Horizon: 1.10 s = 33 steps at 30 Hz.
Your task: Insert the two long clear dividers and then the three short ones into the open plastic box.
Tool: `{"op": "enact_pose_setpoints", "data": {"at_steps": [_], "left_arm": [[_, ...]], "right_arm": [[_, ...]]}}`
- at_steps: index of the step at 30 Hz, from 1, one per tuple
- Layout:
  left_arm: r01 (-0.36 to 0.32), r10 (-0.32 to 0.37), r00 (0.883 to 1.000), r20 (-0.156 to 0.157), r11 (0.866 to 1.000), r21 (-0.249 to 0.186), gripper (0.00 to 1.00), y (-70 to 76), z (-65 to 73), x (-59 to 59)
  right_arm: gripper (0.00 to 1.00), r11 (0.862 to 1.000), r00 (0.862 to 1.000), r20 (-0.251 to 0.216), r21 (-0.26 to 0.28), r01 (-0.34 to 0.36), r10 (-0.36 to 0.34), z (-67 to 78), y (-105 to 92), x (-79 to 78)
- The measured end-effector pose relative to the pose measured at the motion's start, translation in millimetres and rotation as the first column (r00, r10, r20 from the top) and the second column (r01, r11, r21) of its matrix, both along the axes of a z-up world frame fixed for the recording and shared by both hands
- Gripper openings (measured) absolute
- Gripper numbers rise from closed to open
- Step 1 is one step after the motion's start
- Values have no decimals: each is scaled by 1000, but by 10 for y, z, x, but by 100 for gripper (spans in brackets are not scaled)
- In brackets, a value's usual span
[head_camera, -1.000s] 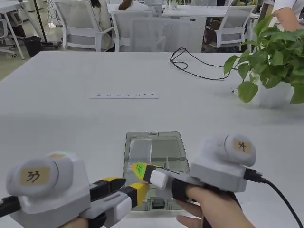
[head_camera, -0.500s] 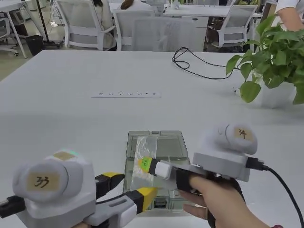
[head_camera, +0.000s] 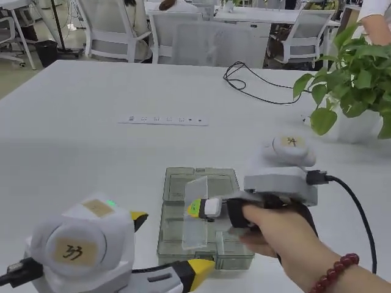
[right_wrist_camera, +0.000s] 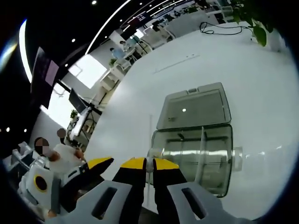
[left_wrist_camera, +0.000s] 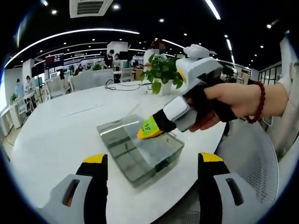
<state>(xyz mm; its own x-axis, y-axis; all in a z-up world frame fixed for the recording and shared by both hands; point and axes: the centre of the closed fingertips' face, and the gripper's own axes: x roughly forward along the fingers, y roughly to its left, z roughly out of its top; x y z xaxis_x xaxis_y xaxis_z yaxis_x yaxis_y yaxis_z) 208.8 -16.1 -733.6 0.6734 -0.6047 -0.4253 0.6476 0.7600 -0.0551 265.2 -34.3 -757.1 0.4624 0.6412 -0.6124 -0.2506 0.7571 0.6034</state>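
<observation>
- Your left gripper [head_camera: 169, 243] is nearest, low at the left. Its round cap reads "33" and its yellow-tipped jaws are spread wide, holding nothing.
- Your right gripper [head_camera: 197, 209] is pinched onto a clear divider [head_camera: 195, 229]. The writing on its cap is blurred, maybe "34".
- The green-yellow sticker [left_wrist_camera: 148, 127] on the right jaw has digits too small to read.
- The divider stands on edge over the left part of the box [head_camera: 235, 259]. Its long axis runs roughly near-to-far, and its lower edge is hard to separate from the clear walls.
- The box sits on the white table [head_camera: 91, 140] with its lid [head_camera: 214, 180] folded open on the far side.
- A thin clear strip [right_wrist_camera: 200, 156] stands inside the box.
- Farther off: power strip [head_camera: 164, 120], black cable [head_camera: 244, 82], plant [head_camera: 351, 73] cut off at the right edge.
</observation>
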Motion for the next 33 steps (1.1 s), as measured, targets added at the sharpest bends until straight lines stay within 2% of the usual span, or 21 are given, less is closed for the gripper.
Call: {"op": "enact_pose_setpoints", "data": {"at_steps": [4,7,13,19,22,26,33], "left_arm": [[14,-14,1000,21,1000,17,87,-5,12,7],[24,-24,999,33,1000,14,91,-11,26,13],[34,-35,998,51,999,24,96,-3,21,41],[58,-58,997,41,998,-1,100,-8,19,48],[75,-75,996,51,997,19,100,-4,15,43],[76,-76,996,38,997,16,100,17,-22,50],[84,-86,995,47,996,33,100,35,-31,63]], "right_arm": [[7,1000,998,-66,-21,14,-16,-70,-35,28],[7,999,996,-88,-38,19,-23,-93,-49,50],[7,996,985,-166,-83,42,-55,-176,-98,84],[7,991,974,-216,-128,44,-71,-268,-131,138],[7,990,967,-244,-139,39,-72,-308,-134,126],[7,988,960,-269,-148,38,-77,-359,-133,138],[7,987,946,-316,-157,26,-75,-431,-106,134]]}}
